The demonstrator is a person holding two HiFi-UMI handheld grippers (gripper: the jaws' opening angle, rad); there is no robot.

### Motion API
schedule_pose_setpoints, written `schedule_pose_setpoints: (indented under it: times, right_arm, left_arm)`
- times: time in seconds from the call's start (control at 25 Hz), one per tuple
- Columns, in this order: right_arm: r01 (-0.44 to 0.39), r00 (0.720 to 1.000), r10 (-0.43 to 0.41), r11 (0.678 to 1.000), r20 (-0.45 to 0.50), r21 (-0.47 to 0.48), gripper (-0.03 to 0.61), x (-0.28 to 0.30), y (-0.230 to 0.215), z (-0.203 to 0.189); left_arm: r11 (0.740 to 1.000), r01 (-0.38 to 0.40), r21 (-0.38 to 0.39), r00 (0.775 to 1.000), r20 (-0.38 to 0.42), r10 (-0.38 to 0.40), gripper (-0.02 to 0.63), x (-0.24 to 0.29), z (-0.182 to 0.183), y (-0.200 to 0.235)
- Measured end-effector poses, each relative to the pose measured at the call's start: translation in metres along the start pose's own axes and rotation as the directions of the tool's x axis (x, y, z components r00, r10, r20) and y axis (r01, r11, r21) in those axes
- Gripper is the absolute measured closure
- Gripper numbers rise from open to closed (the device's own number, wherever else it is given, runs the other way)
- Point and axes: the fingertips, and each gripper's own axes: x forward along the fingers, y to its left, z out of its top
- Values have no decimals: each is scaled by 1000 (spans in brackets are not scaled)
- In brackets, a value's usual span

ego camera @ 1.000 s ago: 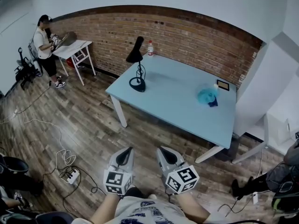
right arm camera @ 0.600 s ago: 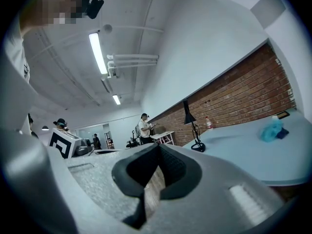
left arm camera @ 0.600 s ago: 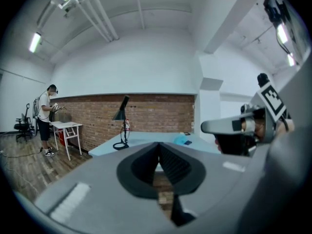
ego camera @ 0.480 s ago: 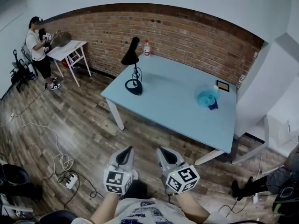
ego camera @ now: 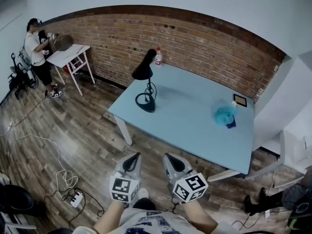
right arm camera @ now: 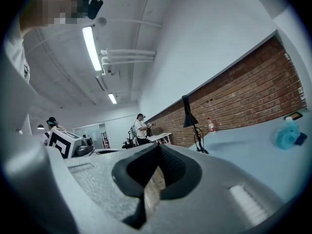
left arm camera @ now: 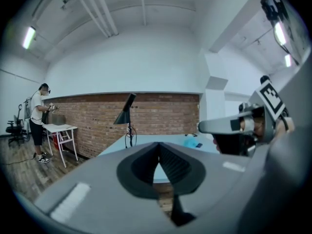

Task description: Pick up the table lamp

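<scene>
Well ahead of jaws, table lamp (ego camera: 142,72)

We see our left gripper (left arm camera: 158,146) with its jaws closed, nothing between them. Beyond it the black table lamp (left arm camera: 125,117) stands upright on a light blue table (left arm camera: 146,140) before a brick wall (left arm camera: 87,118). At far left a person (left arm camera: 38,123) stands beside a small white table (left arm camera: 61,128); the right gripper (left arm camera: 204,126) shows at right.

The table lamp (ego camera: 144,73) is a slim black one with a cone shade angled down off a thin stem, cord looped by its round base, standing upright near the far left corner of the light blue table (ego camera: 195,118).
</scene>
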Motion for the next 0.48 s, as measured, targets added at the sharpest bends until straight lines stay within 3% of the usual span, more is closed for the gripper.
schedule_pose_setpoints:
  times: [0.2, 0.48]
  right_arm:
    - [17, 1000, -17, 1000, 5, -19, 580, 52, -4, 11]
    - [42, 999, -42, 999, 3, -15, 580, 109, -9, 11]
  left_arm:
    - [1000, 14, 15, 1000, 19, -15, 621, 30, 12, 47]
    - [998, 54, 35, 999, 6, -54, 621, 57, 1, 88]
